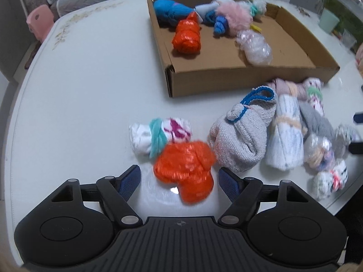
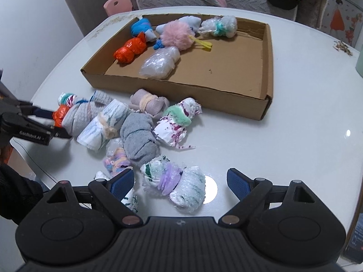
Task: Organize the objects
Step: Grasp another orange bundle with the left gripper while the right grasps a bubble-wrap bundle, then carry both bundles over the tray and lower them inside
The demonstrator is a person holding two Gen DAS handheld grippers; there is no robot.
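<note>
My left gripper (image 1: 179,174) stands open low over the white table, an orange plastic bundle (image 1: 185,170) lying between its blue pads (image 1: 228,182) with a gap on each side. In the right wrist view the left gripper (image 2: 57,124) shows at the far left around the same orange bundle (image 2: 59,116). My right gripper (image 2: 179,173) is open too; a white bubble-wrap bundle with a purple band (image 2: 174,187) lies between its fingers, untouched. A shallow cardboard box (image 1: 226,80) (image 2: 181,90) holds another orange bundle (image 1: 187,37), a blue sock, a pink pompom (image 2: 175,34) and a clear plastic bundle (image 2: 161,62).
Several rolled socks and wrapped bundles crowd the table in front of the box: a grey knit one with blue trim (image 1: 242,133), a white striped roll (image 1: 285,133), a grey roll (image 2: 139,136), a green-banded one (image 2: 177,120). A sofa and a pink chair (image 2: 118,4) stand beyond the table.
</note>
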